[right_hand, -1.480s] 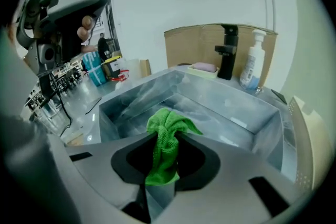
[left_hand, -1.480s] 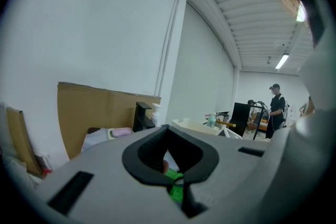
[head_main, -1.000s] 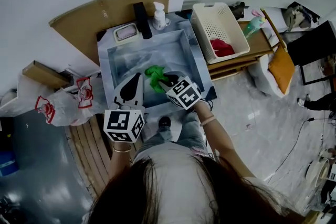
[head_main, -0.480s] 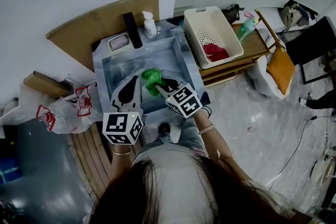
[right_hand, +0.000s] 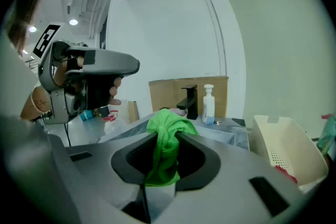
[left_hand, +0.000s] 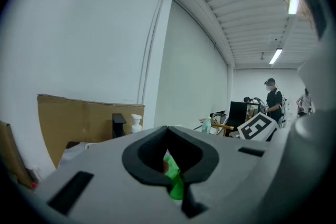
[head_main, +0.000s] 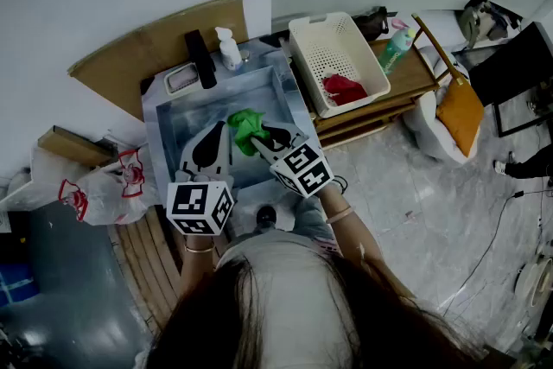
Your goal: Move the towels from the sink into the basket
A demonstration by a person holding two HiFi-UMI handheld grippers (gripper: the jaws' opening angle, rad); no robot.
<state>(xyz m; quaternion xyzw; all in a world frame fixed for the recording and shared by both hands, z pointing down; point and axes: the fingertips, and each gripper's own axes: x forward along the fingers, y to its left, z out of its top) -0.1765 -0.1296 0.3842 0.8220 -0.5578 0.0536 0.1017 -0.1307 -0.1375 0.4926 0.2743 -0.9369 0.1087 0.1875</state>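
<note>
White walls and pale floor tiles surround a grey sink (head_main: 177, 118), with a cream basket (head_main: 313, 37) set on a wooden stand at 2 o'clock from it. One green towel (head_main: 245, 125) is pinched in the right gripper (head_main: 262, 136). Its jaws are closed most of the way onto a bunched fold, and the cloth is held over the basin's 5 o'clock part, not yet at the basket. A red towel (head_main: 344, 88) is already seen inside the basket. The left gripper (head_main: 223, 132) is held at 9 o'clock from the green towel, jaw tips meeting. A green sliver is seen in the slot behind the tips, but no grip by it can be confirmed. The towel is judged light, soft and floppy, not fragile. It is likely to sag and swing, and a thin fold could slip, so a thick bunch near the middle is the better place to hold. The hanging end is hidden behind the right jaws. The near half of the basin floor is covered by both grippers, so other towels there cannot be ruled out. The red towel's extent is cut off by the basket wall.
</note>
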